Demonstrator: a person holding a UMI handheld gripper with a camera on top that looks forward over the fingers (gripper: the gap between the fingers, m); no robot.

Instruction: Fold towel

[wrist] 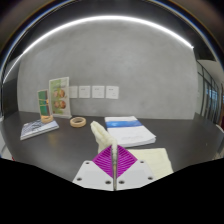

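Note:
My gripper [115, 162] is shut, with its two magenta pads pressed together on a thin edge of the cream towel [100, 133]. A fold of the towel sticks out just ahead of the fingertips, raised above the dark grey table [60, 150]. The rest of the towel is hidden under the fingers.
A white and blue stack of paper or a book [130, 129] lies beyond the fingers. A roll of tape [77, 122], a small box [44, 106] and a standing leaflet [60, 96] are at the far left. Wall sockets [90, 91] are on the grey wall behind.

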